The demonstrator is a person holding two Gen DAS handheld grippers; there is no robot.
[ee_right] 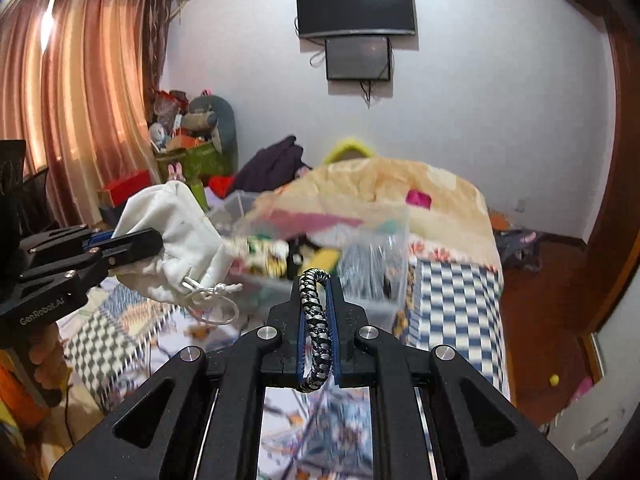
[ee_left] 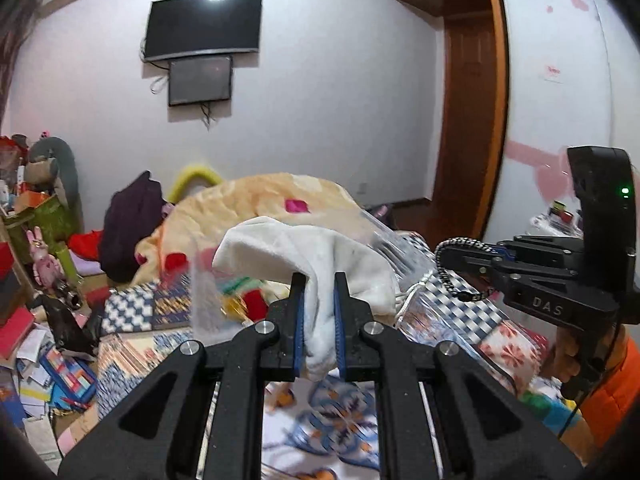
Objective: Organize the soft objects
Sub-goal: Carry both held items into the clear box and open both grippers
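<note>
My left gripper [ee_left: 319, 280] is shut on a white drawstring pouch [ee_left: 304, 256] and holds it up above the bed. The pouch also shows in the right wrist view [ee_right: 176, 236], with its cord [ee_right: 208, 300] hanging down. My right gripper [ee_right: 317, 280] is shut on a black-and-white braided bracelet [ee_right: 316, 320]. In the left wrist view the right gripper [ee_left: 476, 254] holds the bracelet [ee_left: 452, 264] just right of the pouch. A clear plastic bin [ee_right: 360, 256] with several soft items sits on the bed beyond both grippers.
A patterned quilt [ee_left: 340, 420] covers the bed. A peach blanket [ee_left: 248, 208] is piled behind the bin. Clutter of toys, books and boxes [ee_left: 36, 280] lies on the left. A wooden door [ee_left: 468, 120] and a wall TV [ee_left: 204, 26] are behind.
</note>
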